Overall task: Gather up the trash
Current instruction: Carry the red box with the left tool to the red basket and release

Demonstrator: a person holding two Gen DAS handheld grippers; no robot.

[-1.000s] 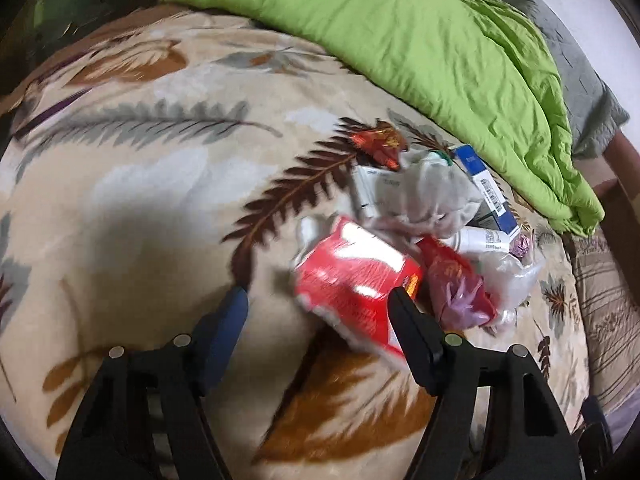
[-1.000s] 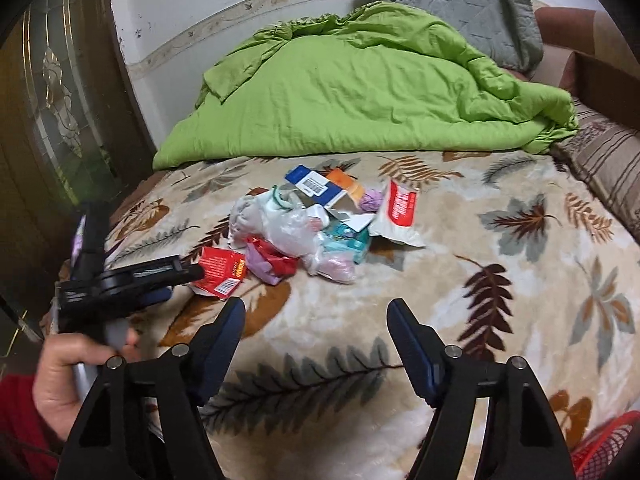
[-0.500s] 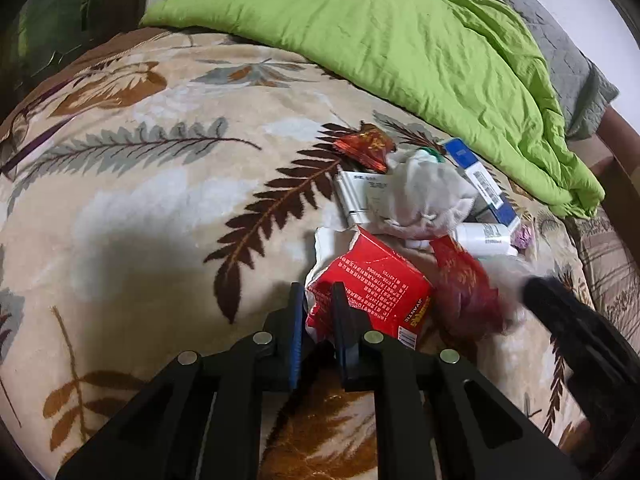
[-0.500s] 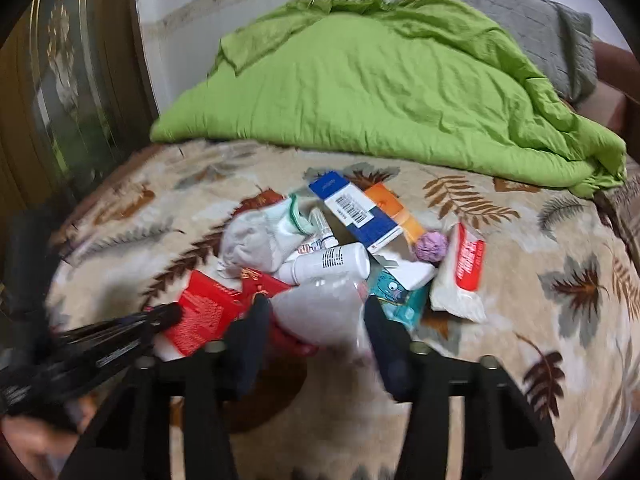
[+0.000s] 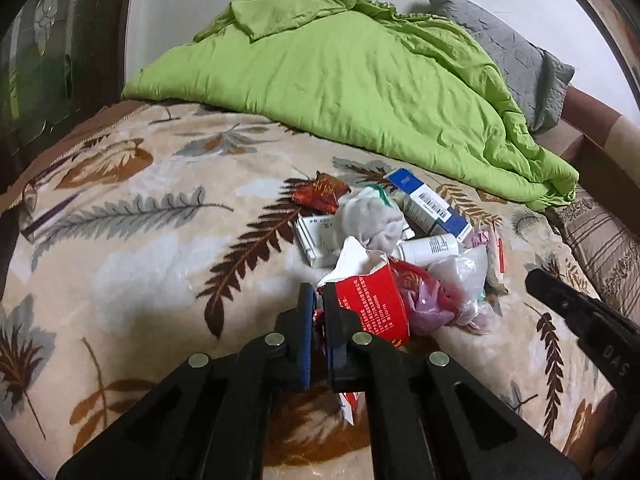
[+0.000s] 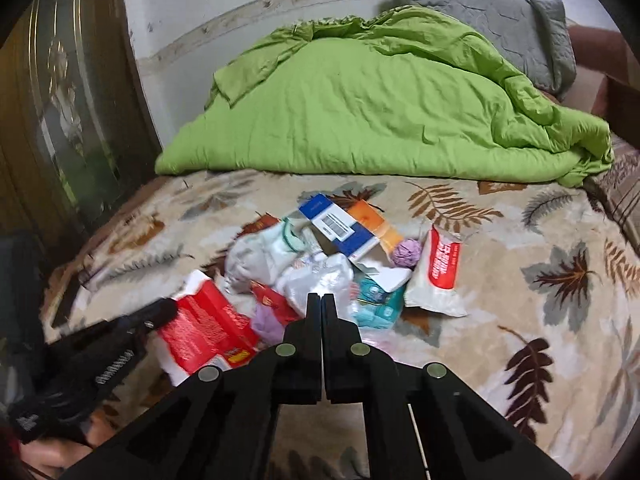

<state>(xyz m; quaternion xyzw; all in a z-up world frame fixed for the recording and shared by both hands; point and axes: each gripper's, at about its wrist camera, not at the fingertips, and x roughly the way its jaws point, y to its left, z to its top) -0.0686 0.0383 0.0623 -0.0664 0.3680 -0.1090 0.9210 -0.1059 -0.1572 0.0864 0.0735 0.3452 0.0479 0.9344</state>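
Note:
A pile of trash lies on the leaf-patterned blanket [image 5: 140, 248]. My left gripper [image 5: 318, 300] is shut on the torn edge of a red packet [image 5: 372, 308], which stands lifted off the blanket. In the right wrist view that gripper [image 6: 160, 308] comes in from the left, on the same red packet [image 6: 208, 320]. My right gripper [image 6: 322, 300] is shut, its tips pinching the near edge of a clear plastic bag [image 6: 316, 280]. Its dark tip [image 5: 532, 276] shows right of the pile in the left wrist view.
The pile also holds a blue-and-white box [image 6: 340, 228], a white bottle [image 5: 430, 246], a white cloth [image 5: 368, 216], a red snack wrapper [image 5: 320, 194] and a wipes pack [image 6: 440, 272]. A green quilt [image 5: 360, 80] and grey pillow [image 5: 520, 52] lie behind. A dark wooden door [image 6: 60, 120] stands left.
Both grippers went from open to shut. The left closed on the red packet and raised its edge. The right moved in to the pile and closed at the clear bag.

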